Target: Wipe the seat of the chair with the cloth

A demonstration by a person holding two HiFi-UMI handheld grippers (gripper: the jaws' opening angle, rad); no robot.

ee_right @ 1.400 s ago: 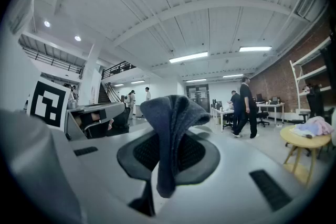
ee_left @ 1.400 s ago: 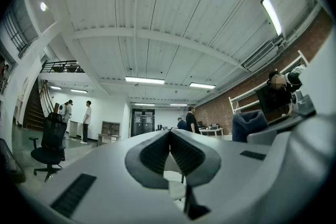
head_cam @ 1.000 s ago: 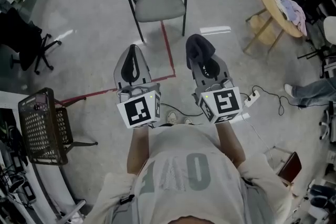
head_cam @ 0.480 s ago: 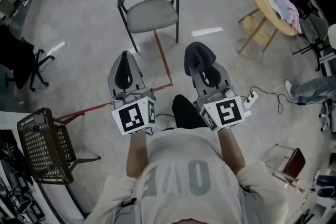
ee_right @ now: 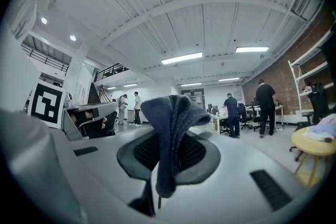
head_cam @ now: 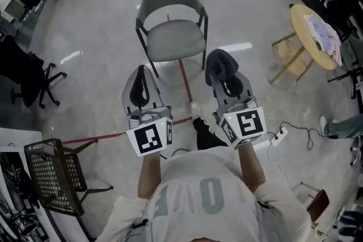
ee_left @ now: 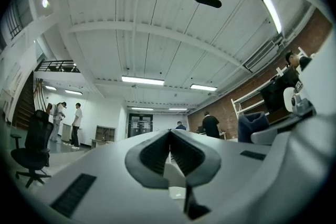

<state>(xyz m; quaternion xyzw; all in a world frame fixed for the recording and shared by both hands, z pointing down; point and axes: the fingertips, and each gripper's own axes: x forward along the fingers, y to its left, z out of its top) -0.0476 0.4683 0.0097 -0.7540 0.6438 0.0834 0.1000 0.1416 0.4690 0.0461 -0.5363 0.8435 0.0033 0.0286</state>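
One chair (head_cam: 172, 20): curved grey-green shell back, padded seat (head_cam: 176, 41) in the same colour, thin dark metal frame, standing on a glossy grey floor (head_cam: 102, 25). One cloth (head_cam: 216, 59): dark blue-grey, soft, folded and drooping, in front of the chair beside the seat's front corner and apart from it. Two tools, smooth grey plastic with ribbed black pads. The right tool (head_cam: 222, 72) is clenched on the cloth. The left tool (head_cam: 142, 69) is closed tip to tip on nothing, in front of the chair's other front corner. One red tape line (head_cam: 184, 79) runs from under the chair. One round wooden worktop (head_cam: 309, 31) stands well to the chair's side.
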